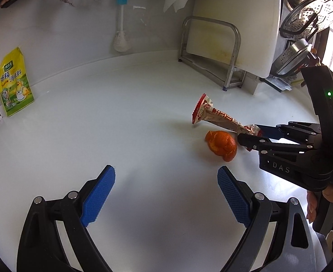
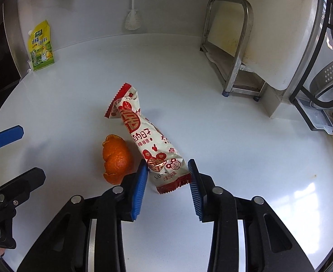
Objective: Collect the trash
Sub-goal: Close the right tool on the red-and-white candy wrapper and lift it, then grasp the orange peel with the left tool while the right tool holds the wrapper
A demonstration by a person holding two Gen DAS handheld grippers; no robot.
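Note:
A red-and-white candy wrapper [image 1: 216, 115] [image 2: 143, 133] lies on the white counter [image 1: 121, 136], with an orange peel [image 1: 222, 145] [image 2: 116, 158] right beside it. My right gripper [image 1: 249, 133] [image 2: 167, 170] has its blue pads against both sides of the wrapper's near end and is shut on it. The wrapper's far end rests on the counter. My left gripper [image 1: 166, 181] [image 2: 31, 154] stands open with nothing between its fingers, a short way in front of the peel and to its left.
A yellow seasoning pouch [image 1: 14, 83] leans against the back wall at the left. A white cutting board [image 1: 234, 22] stands in a metal rack [image 1: 232, 56] at the back right. Metal strainers [image 1: 309, 15] hang further right. A brush [image 1: 121, 22] hangs on the wall.

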